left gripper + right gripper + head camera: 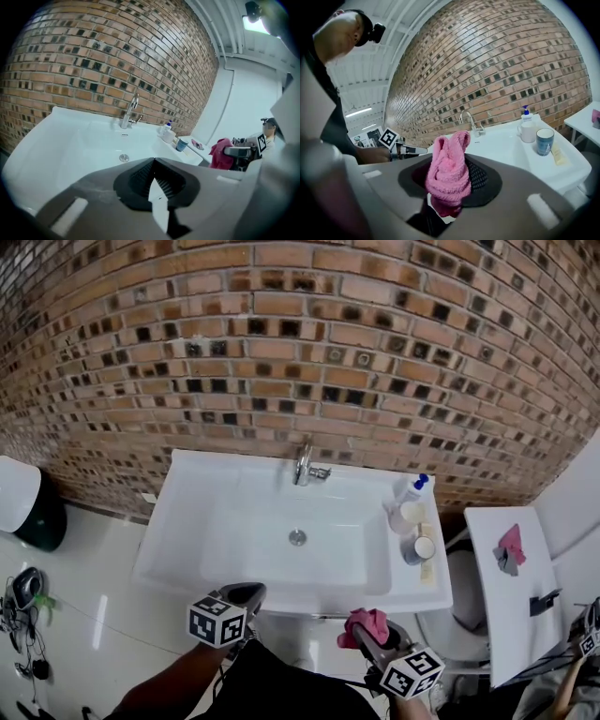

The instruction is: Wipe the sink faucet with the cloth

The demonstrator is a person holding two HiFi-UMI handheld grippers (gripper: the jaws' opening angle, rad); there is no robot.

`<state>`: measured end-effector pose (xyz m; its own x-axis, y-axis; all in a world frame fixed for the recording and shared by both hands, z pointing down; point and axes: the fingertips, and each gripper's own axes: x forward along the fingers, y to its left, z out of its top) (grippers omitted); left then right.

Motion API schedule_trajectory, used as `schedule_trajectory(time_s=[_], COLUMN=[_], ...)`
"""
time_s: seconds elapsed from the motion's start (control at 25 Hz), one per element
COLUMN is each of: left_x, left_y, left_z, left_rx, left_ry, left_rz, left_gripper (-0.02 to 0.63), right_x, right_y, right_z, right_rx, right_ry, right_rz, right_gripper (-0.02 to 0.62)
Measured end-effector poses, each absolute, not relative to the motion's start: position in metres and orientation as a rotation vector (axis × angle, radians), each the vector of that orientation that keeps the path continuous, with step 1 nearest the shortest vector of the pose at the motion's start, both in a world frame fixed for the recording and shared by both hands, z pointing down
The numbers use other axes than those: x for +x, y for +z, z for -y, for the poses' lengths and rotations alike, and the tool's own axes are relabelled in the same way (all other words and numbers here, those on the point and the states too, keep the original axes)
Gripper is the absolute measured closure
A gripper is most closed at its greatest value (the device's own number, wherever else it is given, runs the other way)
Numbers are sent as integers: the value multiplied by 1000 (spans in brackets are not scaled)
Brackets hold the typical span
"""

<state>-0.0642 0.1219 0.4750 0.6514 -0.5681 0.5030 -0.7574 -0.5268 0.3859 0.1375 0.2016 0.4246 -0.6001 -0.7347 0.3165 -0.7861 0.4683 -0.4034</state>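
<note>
A chrome faucet (303, 465) stands at the back rim of the white sink (187, 521), against the brick wall. In front of the sink's near edge, my right gripper (367, 632) is shut on a bunched pink cloth (368, 622). The right gripper view shows the cloth (449, 173) sticking up from the jaws, with the faucet (468, 121) well beyond it. My left gripper (247, 595) hangs beside it at the left, shut and holding nothing. The left gripper view shows the faucet (131, 110) far ahead and the cloth (219, 152) off to the right.
On the sink's right ledge stand a pump bottle (412, 488), a white cup (410, 517) and a blue cup (422, 548). A white side table (506, 615) with a pink and grey item (510, 547) stands at the right. A dark bin (37, 517) is at the left.
</note>
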Motion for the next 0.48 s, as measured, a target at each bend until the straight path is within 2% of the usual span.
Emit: schedule_trajectory(time_s=[0.48], left_x=[-55], left_y=[462], left_z=[-132], left_rx=[2304], left_ry=[390], left_rz=[1081], left_gripper=[601], right_x=[140], right_y=[426], right_z=[-214], right_rx=[1314], right_ry=[749], right_rz=[2619], right_gripper=[463])
